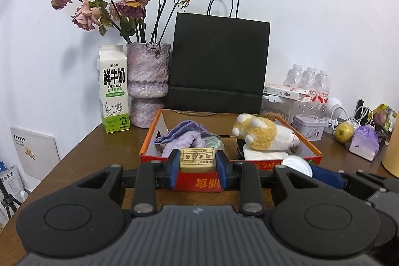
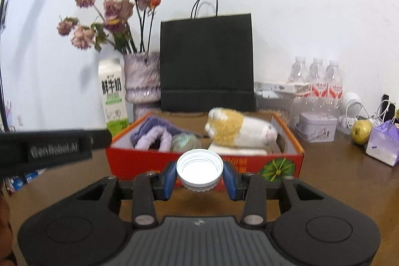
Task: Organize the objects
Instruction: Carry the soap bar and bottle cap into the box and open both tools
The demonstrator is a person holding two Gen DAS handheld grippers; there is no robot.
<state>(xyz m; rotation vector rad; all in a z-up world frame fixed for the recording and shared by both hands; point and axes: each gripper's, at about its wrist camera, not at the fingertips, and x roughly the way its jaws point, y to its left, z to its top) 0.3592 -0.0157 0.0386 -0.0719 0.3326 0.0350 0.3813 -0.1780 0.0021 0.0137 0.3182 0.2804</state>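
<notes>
The left hand-held gripper is clamped on a small tan rectangular eraser block, held just short of the red-orange open cardboard box on the brown wooden counter. The right hand-held gripper grips a white ribbed plastic lid before the same box. Both loads seem mid-carry; next, each must clear the near wall and release inside.

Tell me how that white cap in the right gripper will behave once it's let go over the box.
The white cap looks like thin, light plastic, so it should drop gently. Being round, it may roll or wobble. The right gripper holds it mouth-up by its ribbed rim, probably slippery.
</notes>
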